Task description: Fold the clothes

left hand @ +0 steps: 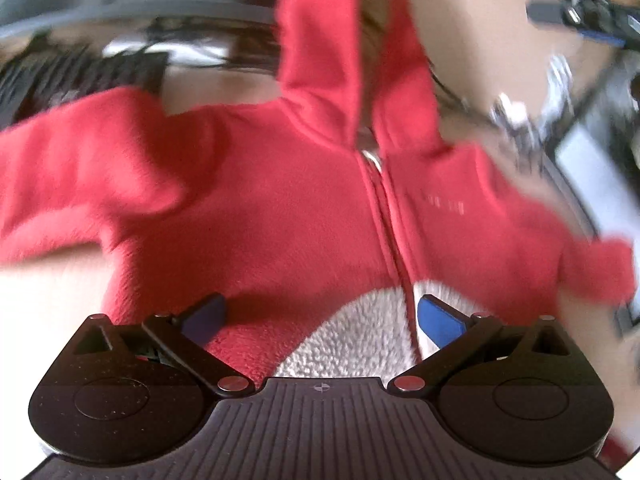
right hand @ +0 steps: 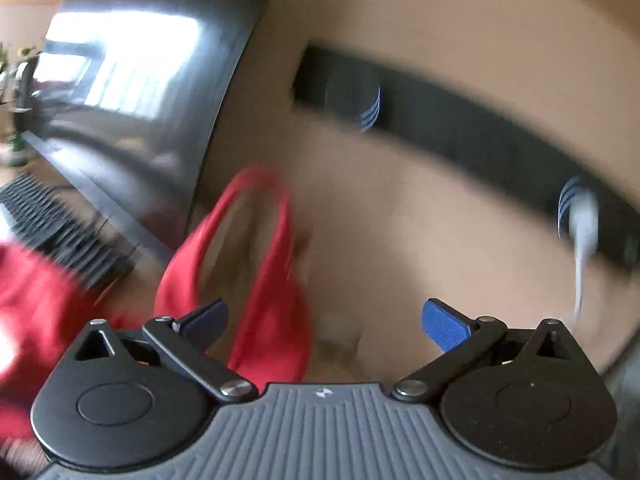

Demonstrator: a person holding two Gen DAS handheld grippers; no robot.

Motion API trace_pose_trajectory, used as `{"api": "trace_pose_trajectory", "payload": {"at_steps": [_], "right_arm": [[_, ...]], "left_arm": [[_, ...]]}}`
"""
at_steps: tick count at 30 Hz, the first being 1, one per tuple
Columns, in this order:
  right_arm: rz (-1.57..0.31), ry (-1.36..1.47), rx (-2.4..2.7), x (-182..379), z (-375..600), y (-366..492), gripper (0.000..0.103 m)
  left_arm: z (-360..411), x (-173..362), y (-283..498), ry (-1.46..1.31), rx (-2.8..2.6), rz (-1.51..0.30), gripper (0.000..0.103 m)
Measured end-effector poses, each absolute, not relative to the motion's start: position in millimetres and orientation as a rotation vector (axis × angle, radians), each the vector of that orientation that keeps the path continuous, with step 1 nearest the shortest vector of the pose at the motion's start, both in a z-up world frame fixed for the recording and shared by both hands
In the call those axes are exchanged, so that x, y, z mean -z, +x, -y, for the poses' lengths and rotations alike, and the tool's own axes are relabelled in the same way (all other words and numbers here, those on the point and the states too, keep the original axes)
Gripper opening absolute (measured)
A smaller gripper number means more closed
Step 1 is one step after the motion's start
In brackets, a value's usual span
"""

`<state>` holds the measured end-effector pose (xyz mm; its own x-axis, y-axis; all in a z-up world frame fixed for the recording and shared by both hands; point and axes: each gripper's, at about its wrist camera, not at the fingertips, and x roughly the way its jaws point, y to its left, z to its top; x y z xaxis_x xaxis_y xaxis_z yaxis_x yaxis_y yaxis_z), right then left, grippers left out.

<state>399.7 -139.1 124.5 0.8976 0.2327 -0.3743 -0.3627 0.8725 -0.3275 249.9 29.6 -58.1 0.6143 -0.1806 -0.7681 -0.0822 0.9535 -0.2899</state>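
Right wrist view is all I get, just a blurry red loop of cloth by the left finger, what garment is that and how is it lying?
Observer: It is a red fleece hooded jacket, spread front-up on the pale tabletop, hood pointing away from the left claw.
Operator: Zipped or open?
Observer: The front zipper looks closed, with its metal pull near the collar.
Operator: All red?
Observer: No, a white fleecy patch sits at the lower front, right under the left claw.
Operator: Is that claw holding it?
Observer: No, its jaws stand wide apart over the hem, gripping nothing. Your right claw is open too.
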Motion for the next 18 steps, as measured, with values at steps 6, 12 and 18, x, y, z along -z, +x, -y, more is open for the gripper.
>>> {"api": "trace_pose_trajectory", "payload": {"at_steps": [6, 12, 18], "right_arm": [[-0.248, -0.500, -0.198, -97.1, 69.5, 466.8, 0.103], [-0.289, -0.525, -0.100, -64.4, 57.9, 523.5, 0.103], [0.011, -0.333, 0.109, -117.5, 110.9, 479.3, 0.103]], "left_arm": [[-44.6, 59.8, 241.4, -0.379, 0.043, -0.926, 0.103], [-36.6, 61.1, 236.8, -0.323, 0.045, -0.918, 0.103], [-39.7, 62.4, 234.3, -0.335, 0.055, -0.909, 0.103]]}}
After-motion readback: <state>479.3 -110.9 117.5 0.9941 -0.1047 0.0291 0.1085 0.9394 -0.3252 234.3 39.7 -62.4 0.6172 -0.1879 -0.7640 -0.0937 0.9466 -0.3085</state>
